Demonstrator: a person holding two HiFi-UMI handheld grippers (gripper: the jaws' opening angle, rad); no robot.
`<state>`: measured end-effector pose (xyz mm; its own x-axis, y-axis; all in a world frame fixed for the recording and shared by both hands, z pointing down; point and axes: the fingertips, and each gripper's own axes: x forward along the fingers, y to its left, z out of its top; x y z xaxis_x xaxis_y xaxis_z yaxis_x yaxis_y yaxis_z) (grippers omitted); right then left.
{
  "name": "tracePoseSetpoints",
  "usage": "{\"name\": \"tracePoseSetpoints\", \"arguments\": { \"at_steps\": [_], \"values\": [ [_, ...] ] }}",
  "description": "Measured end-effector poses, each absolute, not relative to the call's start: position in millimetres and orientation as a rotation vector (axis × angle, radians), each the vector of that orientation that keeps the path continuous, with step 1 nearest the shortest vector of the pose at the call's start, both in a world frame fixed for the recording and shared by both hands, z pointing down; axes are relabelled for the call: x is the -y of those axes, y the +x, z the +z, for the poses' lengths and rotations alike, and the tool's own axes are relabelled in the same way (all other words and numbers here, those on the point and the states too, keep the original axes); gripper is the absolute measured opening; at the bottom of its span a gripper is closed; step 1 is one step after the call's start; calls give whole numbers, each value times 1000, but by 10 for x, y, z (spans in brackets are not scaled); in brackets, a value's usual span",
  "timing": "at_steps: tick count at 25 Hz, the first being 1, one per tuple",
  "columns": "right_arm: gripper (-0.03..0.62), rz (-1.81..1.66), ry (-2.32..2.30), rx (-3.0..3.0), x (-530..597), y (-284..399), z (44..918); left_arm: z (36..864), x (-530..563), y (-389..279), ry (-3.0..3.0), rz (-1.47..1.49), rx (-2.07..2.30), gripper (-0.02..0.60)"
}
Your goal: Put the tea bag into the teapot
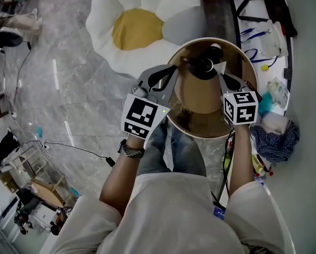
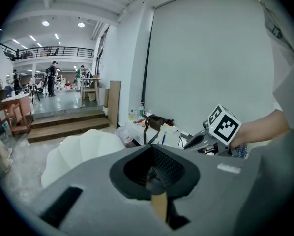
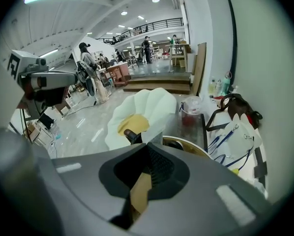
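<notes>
A tan paper tea bag packet [image 1: 201, 94] hangs over the round wooden table [image 1: 200, 128], stretched between both grippers. My left gripper [image 1: 180, 78] is shut on its left edge, and a tan strip [image 2: 160, 205] shows between its jaws. My right gripper [image 1: 220, 78] is shut on the right edge, with the same tan paper [image 3: 139, 194] between its jaws. The black teapot [image 1: 202, 66] stands on the table just beyond the packet, partly hidden by it. Only a dark part of the teapot [image 3: 130, 134] shows in the right gripper view.
A white flower-shaped cushion [image 1: 139, 28] with a yellow centre lies on the floor beyond the table. To the right, a white counter [image 1: 306, 157] holds a black bag [image 1: 274, 4], blue lanyards [image 1: 256, 33] and a checked cloth [image 1: 277, 142]. Cables [image 1: 79, 148] run across the marble floor on the left.
</notes>
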<state>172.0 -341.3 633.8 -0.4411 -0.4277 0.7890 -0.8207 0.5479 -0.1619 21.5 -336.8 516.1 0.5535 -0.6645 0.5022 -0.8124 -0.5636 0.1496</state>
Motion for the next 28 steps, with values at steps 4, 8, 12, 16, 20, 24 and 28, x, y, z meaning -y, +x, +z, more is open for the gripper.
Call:
{"name": "tracePoseSetpoints", "arguments": {
  "at_steps": [4,8,12,16,20,24,28],
  "values": [
    [2,699,961,2048,3441,1714,6541,5341,3362,278,2402,557,1199,6],
    [2,680,916,2023,3483,1689,6704,5438,3317,368,2394,562,1180,6],
    [2,646,875,1974,3508,1699,6838,5496,3233,408,2380,572,1168,5],
    [2,604,814,1937,3515,1666,6941,5521,3183,395,2367,577,1173,5],
    [3,595,771,1915,3543,1619,7042,5547,3184,387,2367,584,1176,5],
    [5,553,722,1880,3543,1564,7153,5599,3170,367,2358,590,1178,5],
    [9,468,654,1839,3516,1494,7216,5614,3144,364,2354,599,1176,5]
  ]
}}
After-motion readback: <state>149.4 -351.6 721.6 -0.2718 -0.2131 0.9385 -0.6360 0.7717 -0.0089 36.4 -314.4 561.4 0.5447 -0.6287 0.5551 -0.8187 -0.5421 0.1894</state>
